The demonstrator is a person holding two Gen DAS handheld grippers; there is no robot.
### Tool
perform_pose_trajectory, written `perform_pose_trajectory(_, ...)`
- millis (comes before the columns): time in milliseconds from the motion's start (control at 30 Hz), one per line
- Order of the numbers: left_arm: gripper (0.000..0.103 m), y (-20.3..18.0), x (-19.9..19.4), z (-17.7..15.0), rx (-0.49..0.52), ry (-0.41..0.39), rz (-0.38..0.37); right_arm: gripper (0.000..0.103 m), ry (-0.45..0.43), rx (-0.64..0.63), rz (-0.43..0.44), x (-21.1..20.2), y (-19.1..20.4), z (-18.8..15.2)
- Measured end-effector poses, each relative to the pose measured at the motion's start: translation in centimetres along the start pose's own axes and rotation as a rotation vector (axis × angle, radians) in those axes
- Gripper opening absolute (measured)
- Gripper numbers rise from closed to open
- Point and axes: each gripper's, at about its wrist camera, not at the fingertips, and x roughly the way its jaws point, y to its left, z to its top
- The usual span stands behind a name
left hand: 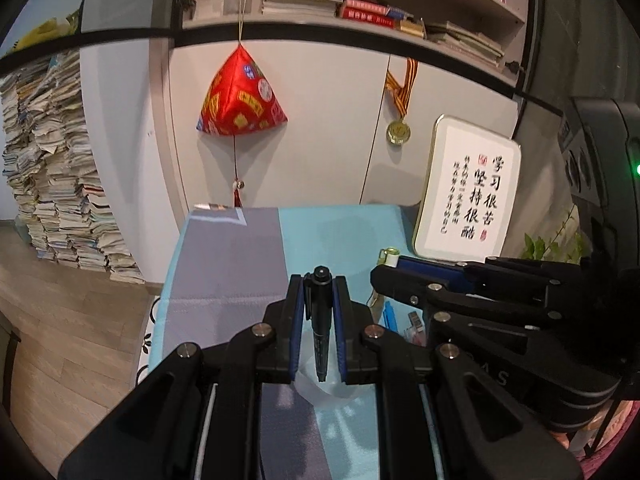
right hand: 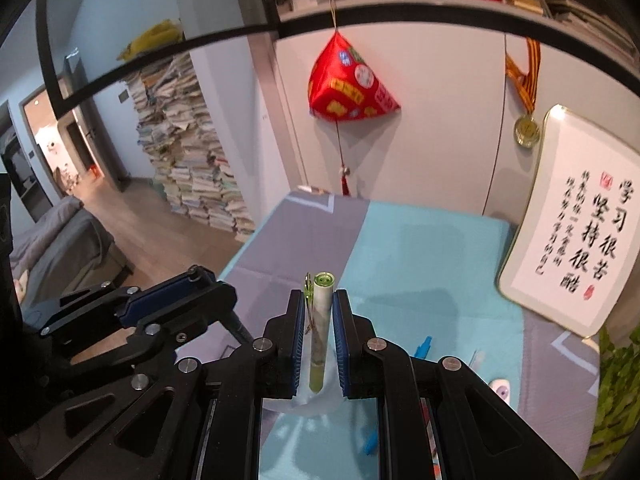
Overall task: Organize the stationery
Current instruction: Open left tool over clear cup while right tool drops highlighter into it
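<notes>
My left gripper (left hand: 318,285) is shut on a black pen (left hand: 321,320), held upright above the blue and grey table mat (left hand: 240,272). My right gripper (right hand: 319,298) is shut on a green and white pen (right hand: 320,328), also upright. A pale translucent cup (right hand: 316,400) shows below the green pen's tip; it also shows under the black pen in the left wrist view (left hand: 324,390). Each gripper shows in the other's view, the right one (left hand: 384,270) close to the right of the left, the left one (right hand: 200,276) at the left.
Loose pens (right hand: 422,346) and a small white eraser-like item (right hand: 500,390) lie on the mat at the right. A framed calligraphy board (right hand: 580,232) leans on the wall. A red hanging ornament (right hand: 348,88), a medal (right hand: 526,130), a paper stack (right hand: 192,160) and a plant (right hand: 616,392) surround the table.
</notes>
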Motion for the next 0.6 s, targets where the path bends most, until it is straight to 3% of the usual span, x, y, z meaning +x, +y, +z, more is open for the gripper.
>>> perform_pose_trajectory(267, 0.012, 0.2, 2.6, -1.2, -0.014, 0.061, 0.006, 0.015, 0.056, 0.024, 0.016, 2.0, -1.0, -0.9)
perform_pose_trajectory(600, 0.013, 0.7, 3.4, -1.8, -0.026, 0.078, 0.014, 0.015, 0.081, 0.03, 0.031, 2.5, -1.1, -1.3)
